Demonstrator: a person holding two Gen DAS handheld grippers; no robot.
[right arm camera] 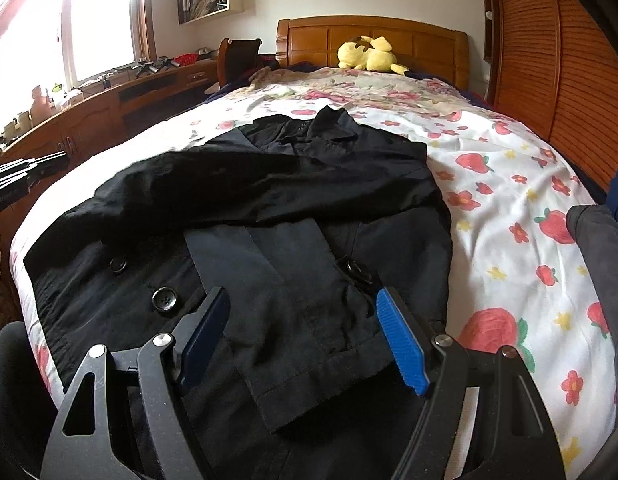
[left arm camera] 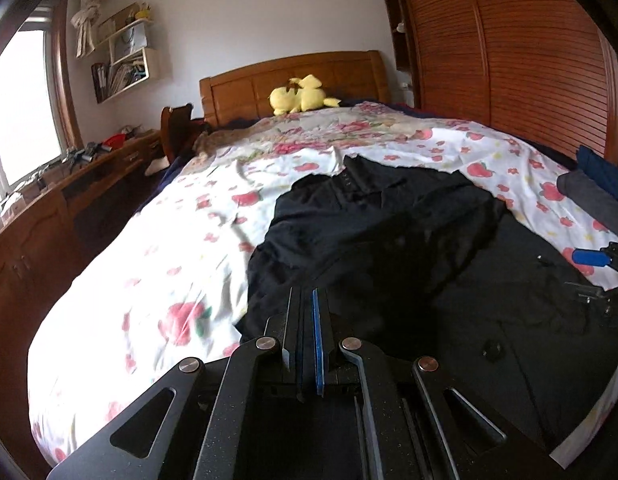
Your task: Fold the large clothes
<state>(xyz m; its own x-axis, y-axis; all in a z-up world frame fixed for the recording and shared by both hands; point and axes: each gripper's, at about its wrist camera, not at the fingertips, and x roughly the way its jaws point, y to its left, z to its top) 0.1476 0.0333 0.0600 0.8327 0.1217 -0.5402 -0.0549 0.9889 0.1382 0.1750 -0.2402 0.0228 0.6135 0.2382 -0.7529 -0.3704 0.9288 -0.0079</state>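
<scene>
- The bed has spare sheet to the coat's right; its near edge is close, so a careless pull risks dragging the hem off.
- The black coat lies flat, sleeves folded across.
- The right hand-held gripper hovers, fingers apart; the left hand-held gripper is pressed together, seemingly holding nothing.

The matt black cloth coat carries glossy black plastic buttons. The right gripper has ribbed blue rubbery pads on speckled matt black arms. Slatted wooden wardrobe doors look smooth.
</scene>
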